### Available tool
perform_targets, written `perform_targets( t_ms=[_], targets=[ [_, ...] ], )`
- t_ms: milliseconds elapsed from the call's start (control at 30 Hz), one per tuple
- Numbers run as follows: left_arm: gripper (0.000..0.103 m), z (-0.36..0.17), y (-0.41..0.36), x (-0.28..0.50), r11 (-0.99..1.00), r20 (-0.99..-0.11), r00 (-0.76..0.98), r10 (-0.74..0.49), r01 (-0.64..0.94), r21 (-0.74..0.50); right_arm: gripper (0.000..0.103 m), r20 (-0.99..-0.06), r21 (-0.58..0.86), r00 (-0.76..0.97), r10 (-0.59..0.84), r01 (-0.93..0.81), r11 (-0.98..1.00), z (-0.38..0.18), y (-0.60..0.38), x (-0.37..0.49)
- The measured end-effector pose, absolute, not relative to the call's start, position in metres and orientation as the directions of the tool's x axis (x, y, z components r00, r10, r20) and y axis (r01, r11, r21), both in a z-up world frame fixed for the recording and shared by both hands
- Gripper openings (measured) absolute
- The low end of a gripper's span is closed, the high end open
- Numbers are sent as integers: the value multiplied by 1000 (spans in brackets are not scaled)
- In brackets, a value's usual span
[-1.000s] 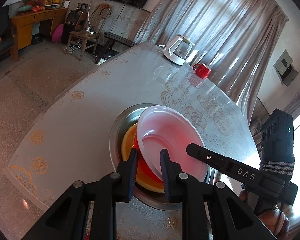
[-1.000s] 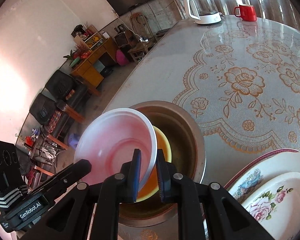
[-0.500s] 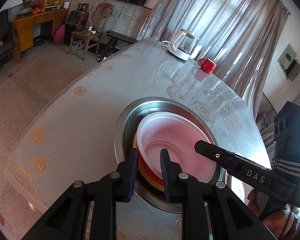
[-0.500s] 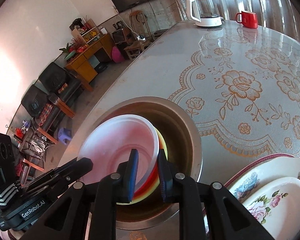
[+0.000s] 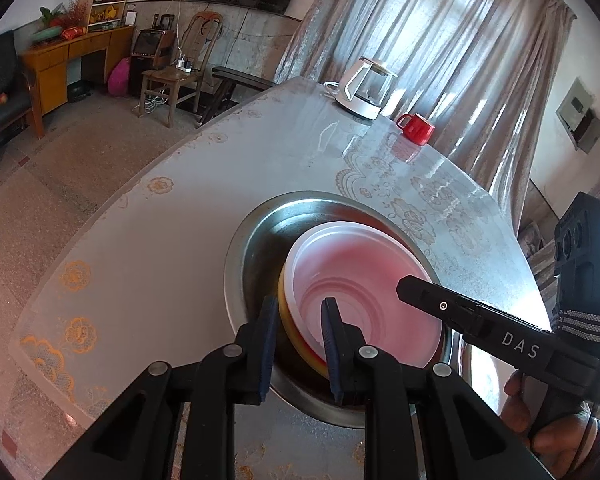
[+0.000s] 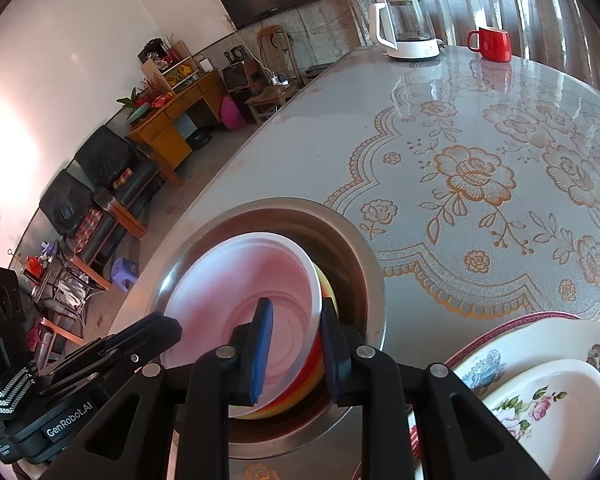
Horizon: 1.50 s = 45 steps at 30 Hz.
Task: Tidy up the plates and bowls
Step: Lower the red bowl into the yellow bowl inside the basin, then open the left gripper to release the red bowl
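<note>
at six o'clock of the left wrist view, the left gripper point(image 5: 296, 338) has narrow fingers straddling the near rim of the white bowl point(image 5: 364, 292); whether the pads press it is hard to tell. that bowl sits nested on red and yellow bowls inside the steel basin point(image 5: 252, 248) on the surface point(image 5: 180, 216). right wrist view: the right gripper point(image 6: 294, 342) has just been opening, its fingers loosely either side of the white bowl's rim; floral plates point(image 6: 540, 392) lie at four o'clock.

Floral plates point(image 6: 548, 404) cut by frame edge; lower bowls point(image 5: 290, 328) mostly hidden, count unclear.
</note>
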<state>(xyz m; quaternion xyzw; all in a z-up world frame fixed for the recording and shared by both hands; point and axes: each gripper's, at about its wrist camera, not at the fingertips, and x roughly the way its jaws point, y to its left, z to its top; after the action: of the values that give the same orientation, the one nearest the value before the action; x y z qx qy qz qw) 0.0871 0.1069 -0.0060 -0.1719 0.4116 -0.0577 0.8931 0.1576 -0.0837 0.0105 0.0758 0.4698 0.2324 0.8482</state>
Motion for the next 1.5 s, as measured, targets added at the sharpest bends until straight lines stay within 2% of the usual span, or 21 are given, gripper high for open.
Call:
perform_targets(
  t_ms=[933, 1000, 1333, 1500],
  targets=[
    [28, 0, 100, 72, 954, -702, 682, -206, -18, -298, 24, -742, 395, 450, 497, -306, 866, 9, -96, 149],
    [29, 2, 100, 70, 954, -699, 684, -208, -16, -299, 27, -741, 398, 451, 497, -302, 866, 9, -98, 147],
    [31, 3, 106, 63, 951, -694, 690, -206, -26, -308, 29, -713, 425, 473, 516, -294, 856, 14, -111, 141],
    [36, 2, 110, 60, 945, -693, 689, -213, -35, -325, 32, -708, 433, 484, 515, -279, 857, 15, -118, 140]
  ],
)
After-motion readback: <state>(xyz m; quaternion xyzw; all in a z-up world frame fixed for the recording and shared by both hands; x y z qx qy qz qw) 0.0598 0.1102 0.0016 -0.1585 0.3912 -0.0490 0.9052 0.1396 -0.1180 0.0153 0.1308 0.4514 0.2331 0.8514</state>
